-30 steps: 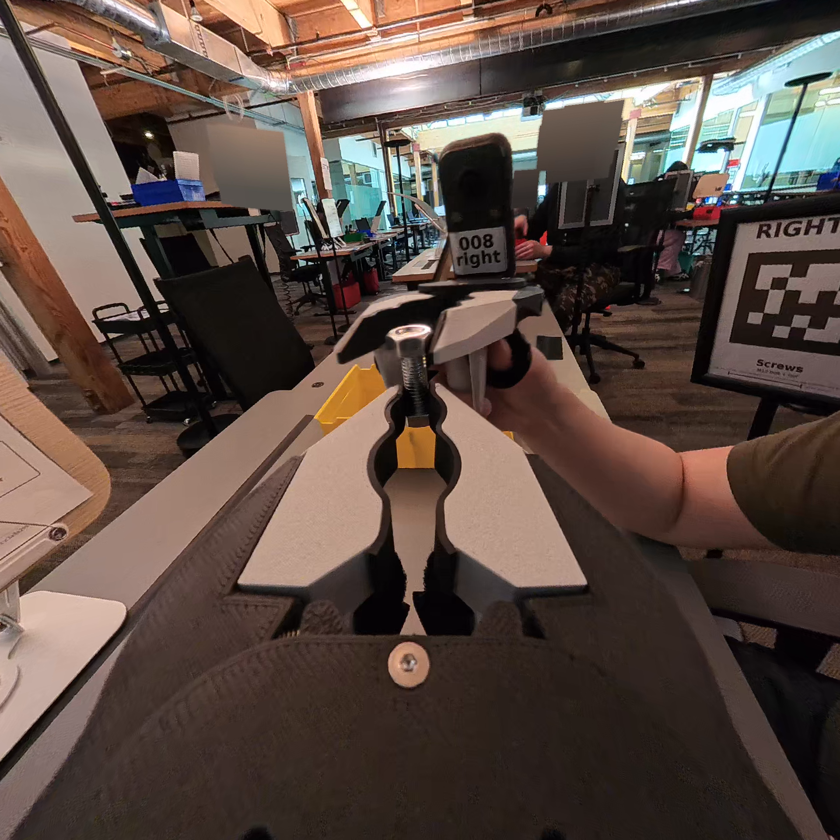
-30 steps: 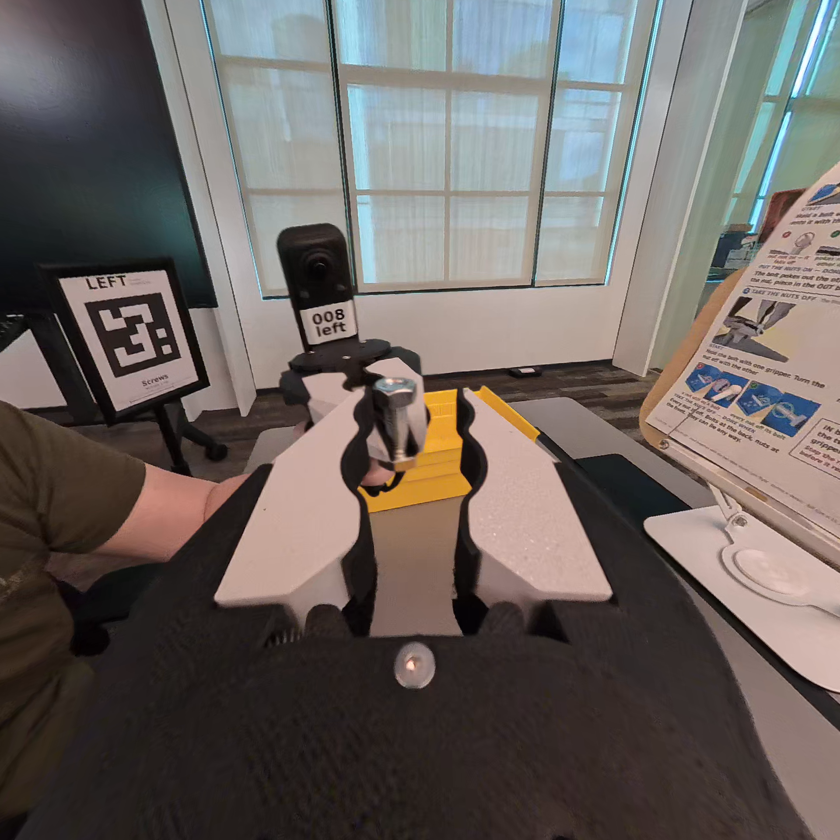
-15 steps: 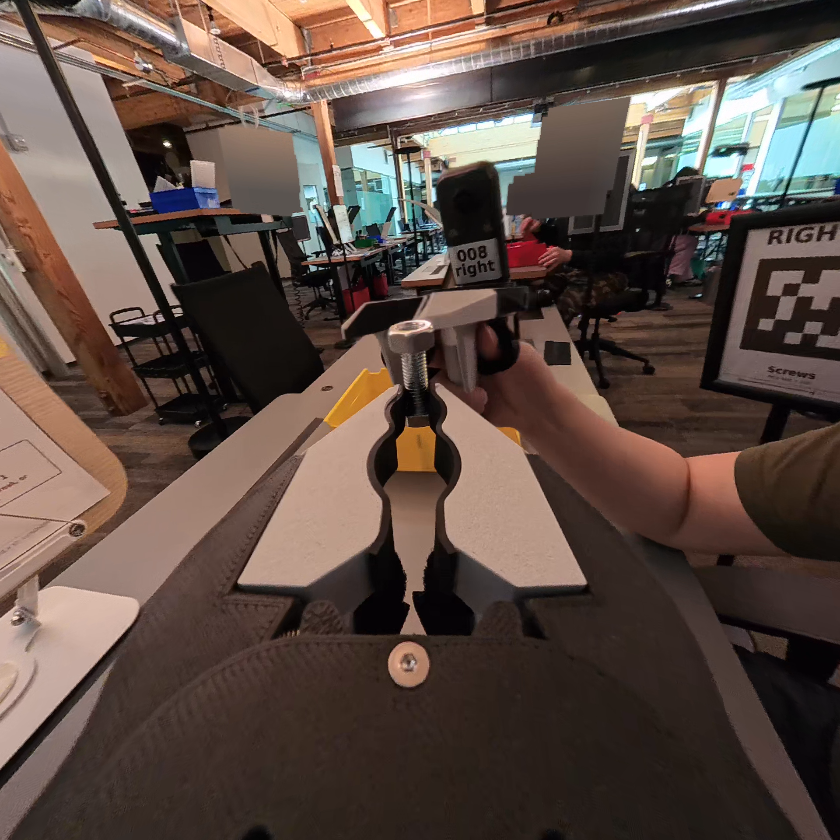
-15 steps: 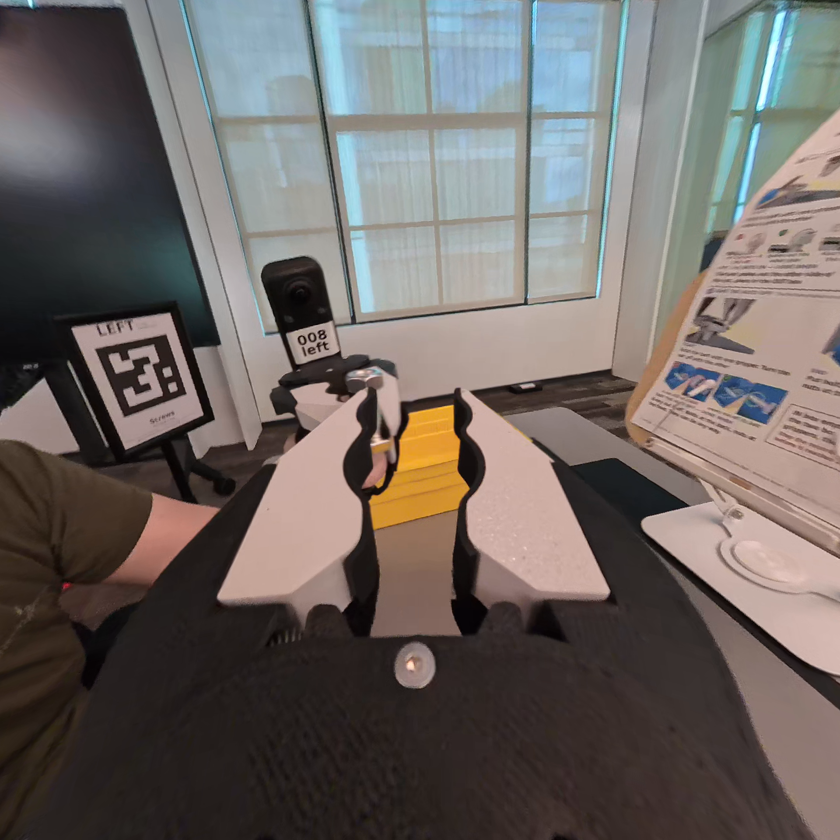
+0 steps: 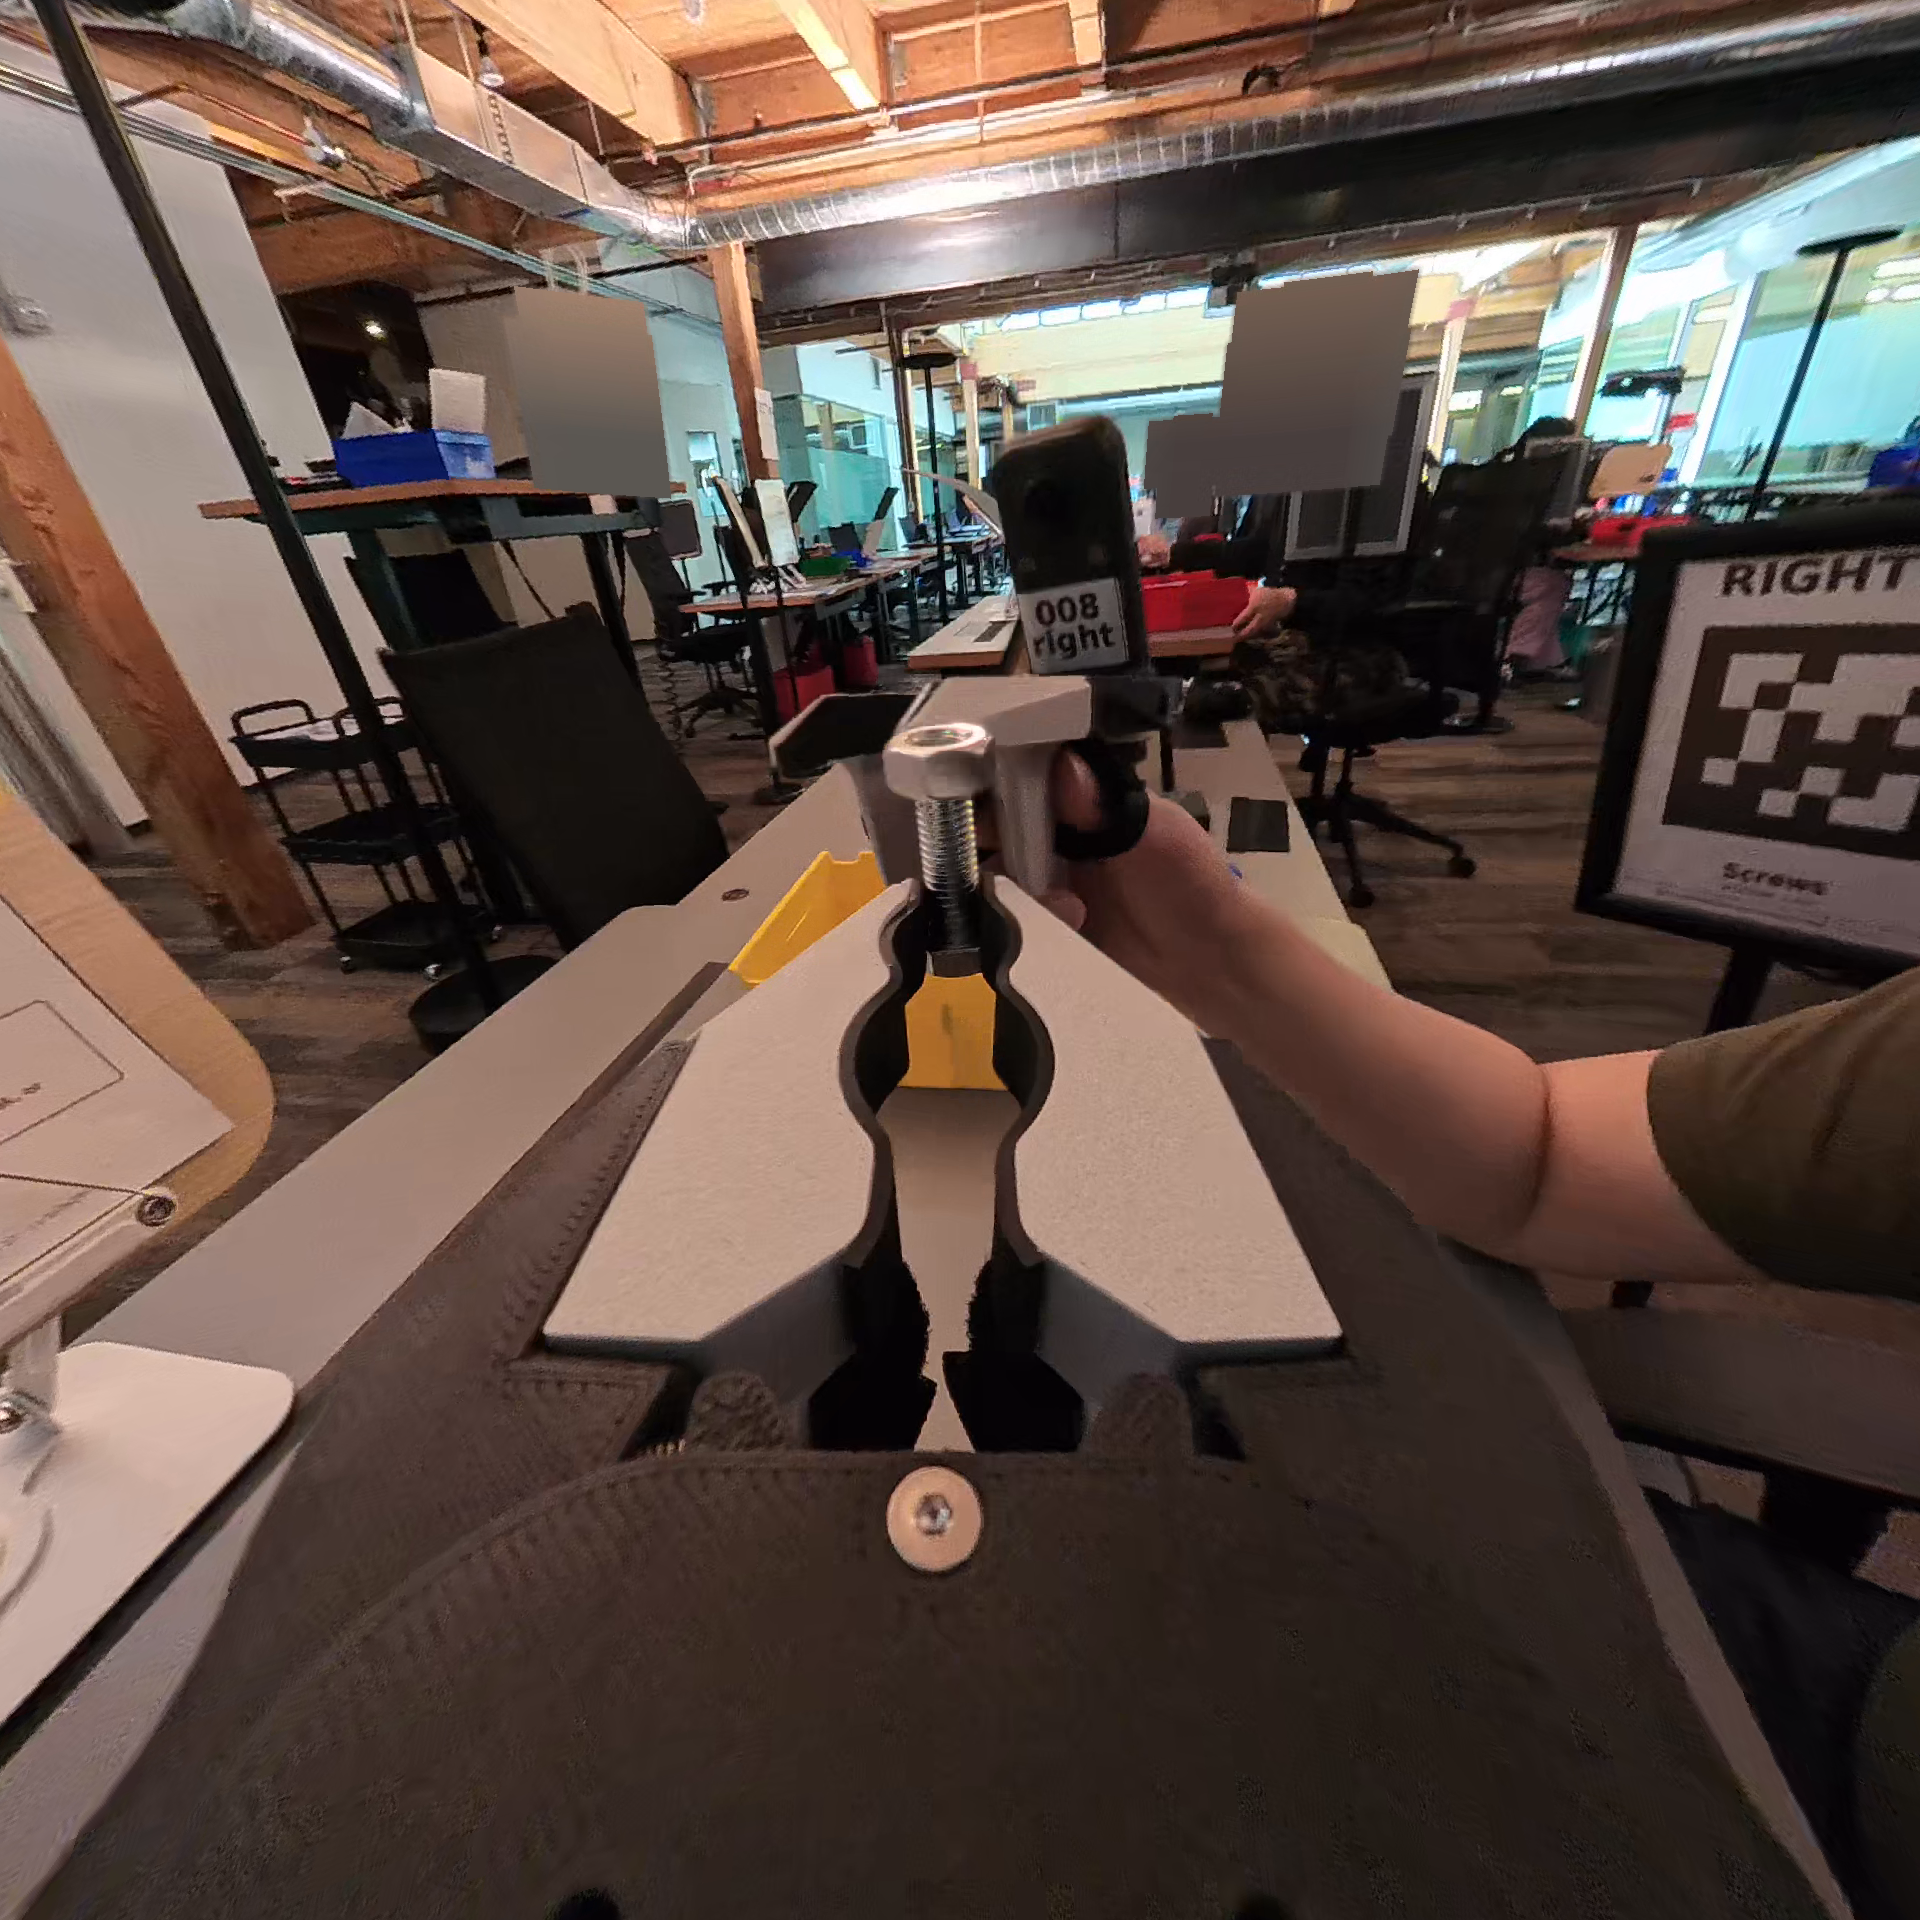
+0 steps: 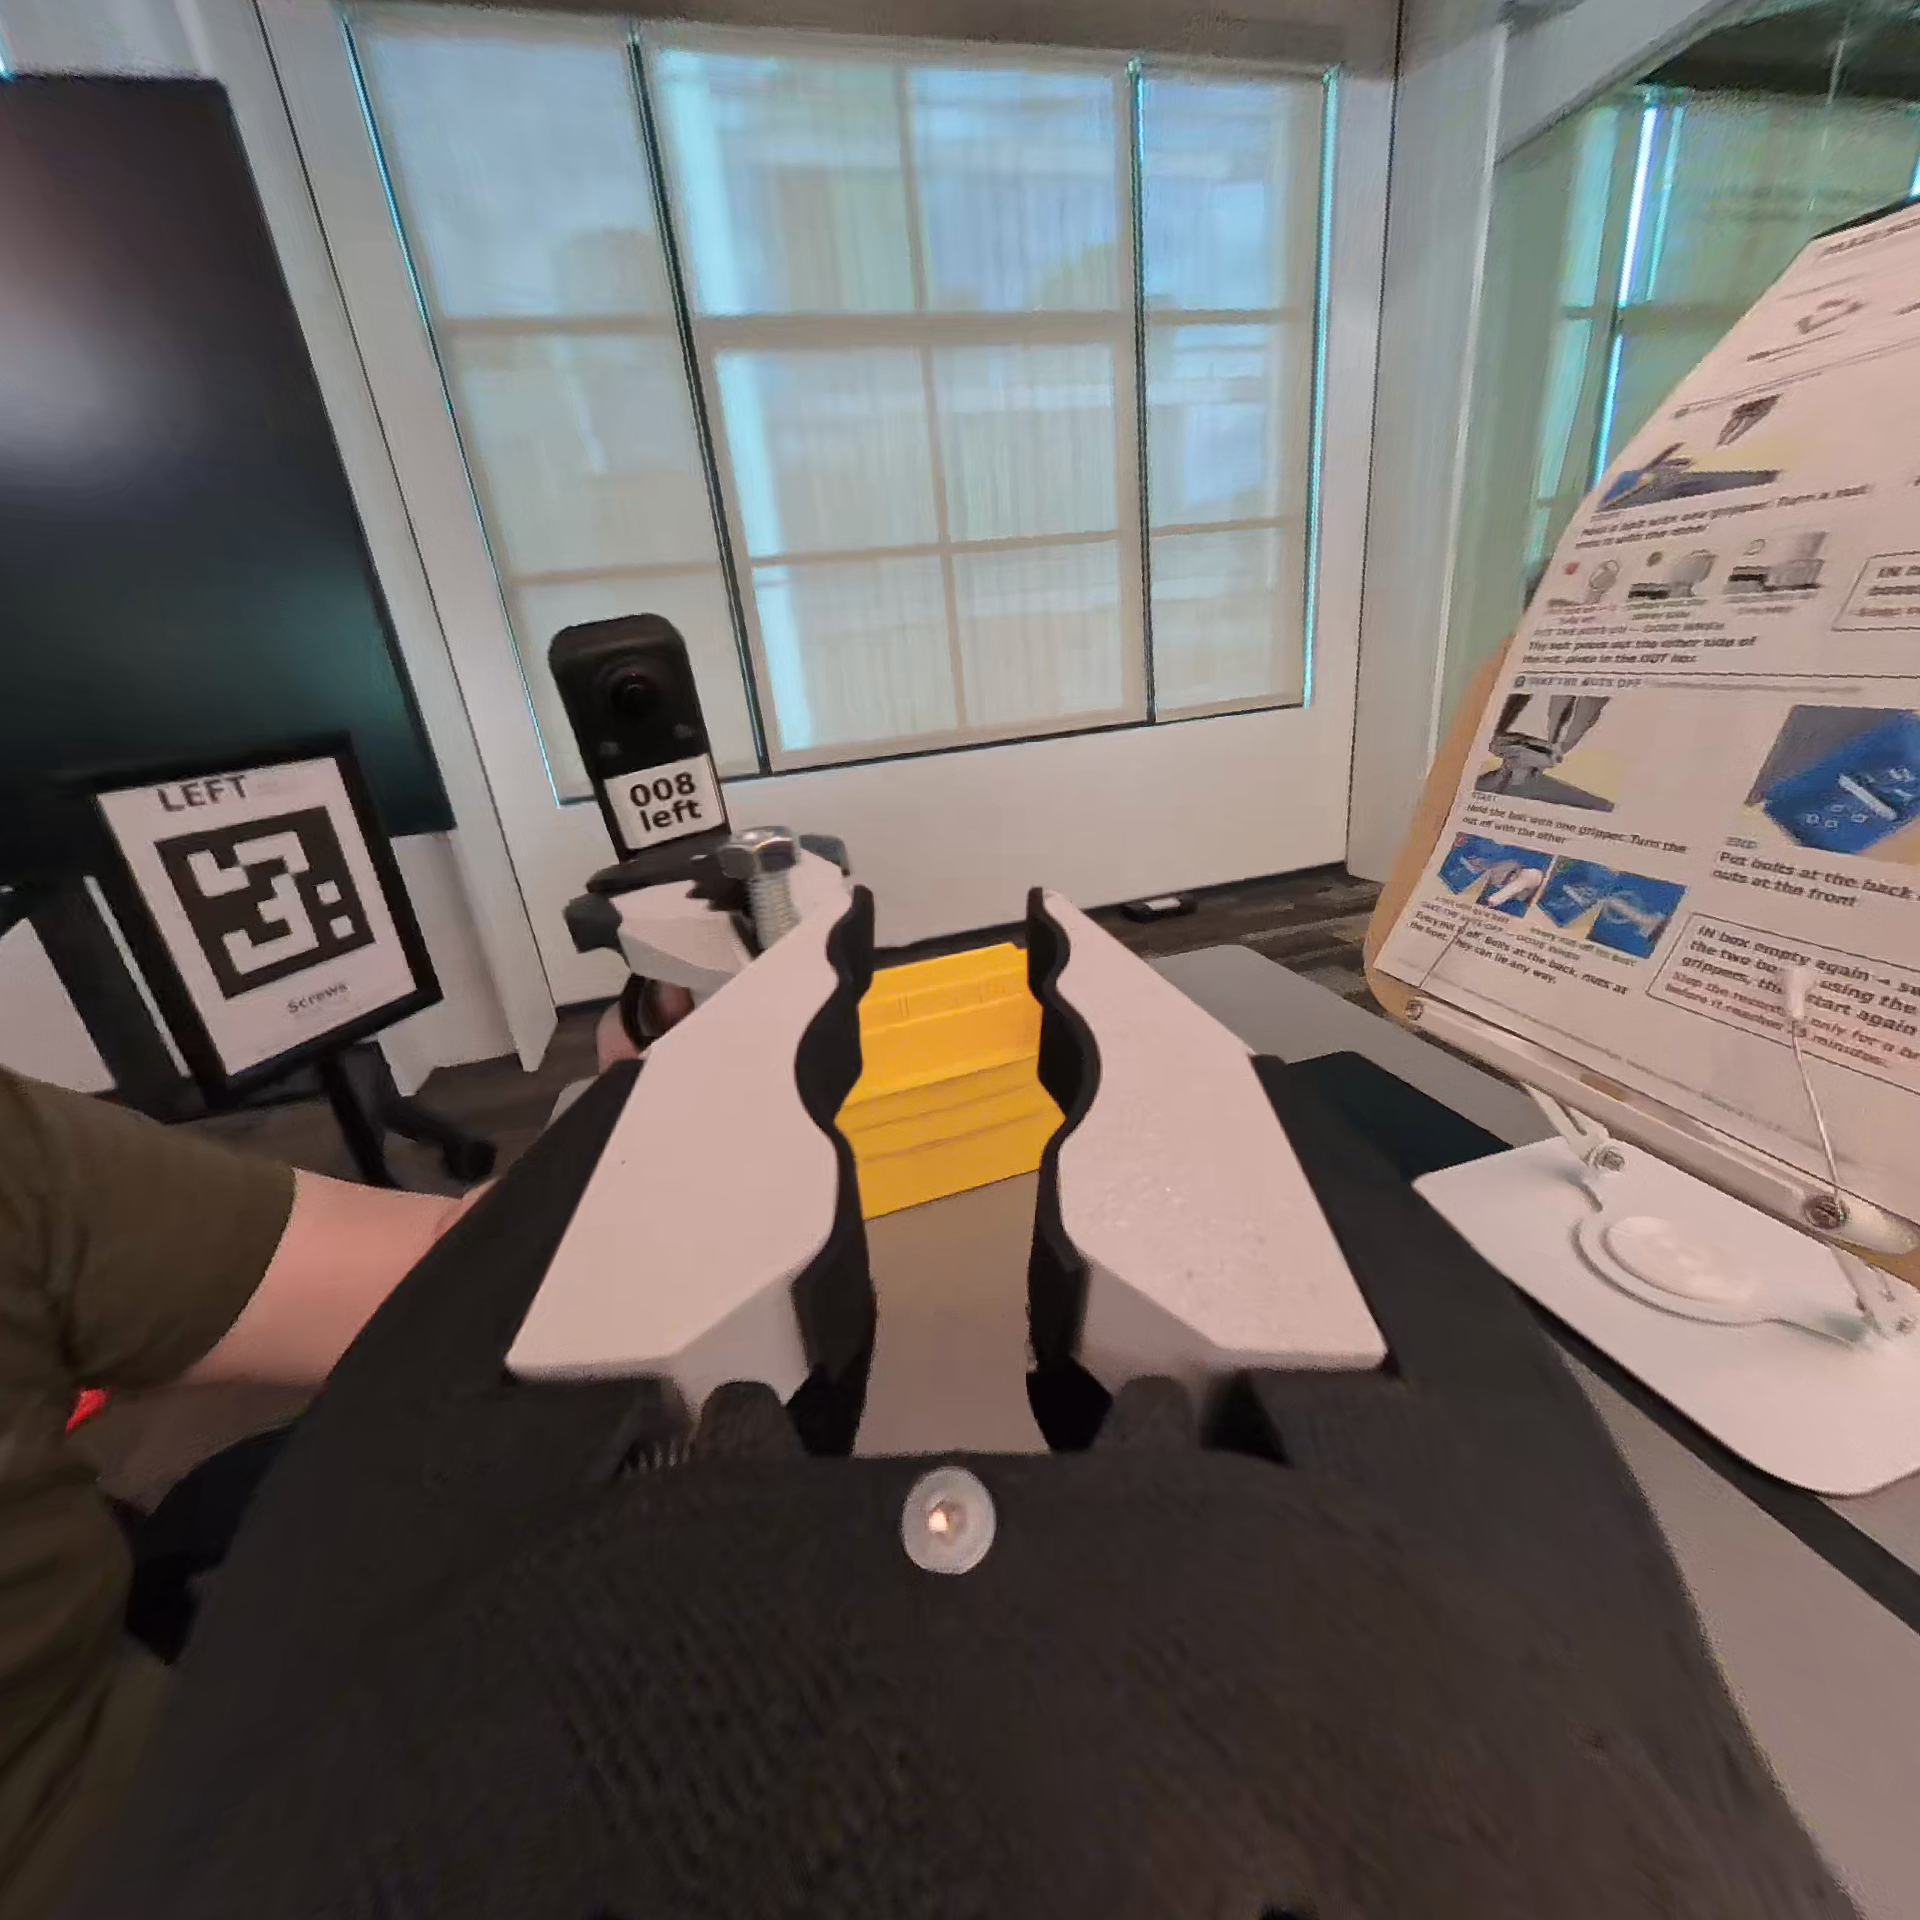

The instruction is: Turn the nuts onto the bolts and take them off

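- Your left hand-held gripper (image 5: pixel 951 935) clamps the bolt (image 5: pixel 940 821) upright by its threaded end, hex head up.
- Your right hand-held gripper (image 6: pixel 948 925) is parted, holding nothing, beside the bolt, above the yellow bin (image 6: pixel 940 1081).

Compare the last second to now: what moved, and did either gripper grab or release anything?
The right gripper, open and empty, drew away from the bolt: a second ago the bolt sat between its fingertips, now it is off to their left. Nothing was grabbed or released. The left gripper stays shut on the upright bolt's lower end, and the yellow bin has not moved.
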`<state>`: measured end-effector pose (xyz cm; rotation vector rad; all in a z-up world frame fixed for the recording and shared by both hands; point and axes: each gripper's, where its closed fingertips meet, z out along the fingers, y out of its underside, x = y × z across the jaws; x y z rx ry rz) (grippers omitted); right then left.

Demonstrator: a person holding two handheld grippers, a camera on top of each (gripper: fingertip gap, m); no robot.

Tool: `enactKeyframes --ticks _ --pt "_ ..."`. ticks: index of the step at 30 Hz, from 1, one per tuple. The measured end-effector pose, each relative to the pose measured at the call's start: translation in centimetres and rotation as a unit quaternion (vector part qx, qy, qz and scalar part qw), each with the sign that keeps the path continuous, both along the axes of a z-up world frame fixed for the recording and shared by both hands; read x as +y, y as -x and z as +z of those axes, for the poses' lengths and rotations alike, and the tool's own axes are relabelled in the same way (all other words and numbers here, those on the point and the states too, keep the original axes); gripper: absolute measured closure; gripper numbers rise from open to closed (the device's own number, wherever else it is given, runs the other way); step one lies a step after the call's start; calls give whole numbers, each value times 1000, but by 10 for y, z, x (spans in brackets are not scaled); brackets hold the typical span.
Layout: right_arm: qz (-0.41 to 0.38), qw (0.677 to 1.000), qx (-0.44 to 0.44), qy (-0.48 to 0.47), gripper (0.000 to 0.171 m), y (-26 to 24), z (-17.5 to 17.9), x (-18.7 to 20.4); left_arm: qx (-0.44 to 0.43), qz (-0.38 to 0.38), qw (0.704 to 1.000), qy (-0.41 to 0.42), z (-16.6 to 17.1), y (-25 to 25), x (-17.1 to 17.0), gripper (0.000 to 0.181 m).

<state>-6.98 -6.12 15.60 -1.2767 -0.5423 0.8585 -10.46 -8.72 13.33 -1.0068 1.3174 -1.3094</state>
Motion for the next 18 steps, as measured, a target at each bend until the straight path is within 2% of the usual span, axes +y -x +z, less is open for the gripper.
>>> enactKeyframes --ticks 3,9,11,16,18 --pt "21 1000 -13 -12 138 14 5 -11 3 5 1000 2 -2 -1 3 174" --pt "-5 998 -67 -21 137 45 -1 -11 14 23 999 -18 -9 -9 2 174" --pt "-6 997 -68 -27 149 45 -1 -11 12 23 999 -20 -8 -8 1 174" --pt "36 997 -61 -30 154 48 0 -19 14 -4 1000 -11 -7 -7 -5 174" --pt "104 993 -38 -30 154 51 3 -31 11 -52 999 6 -5 -4 -17 174"
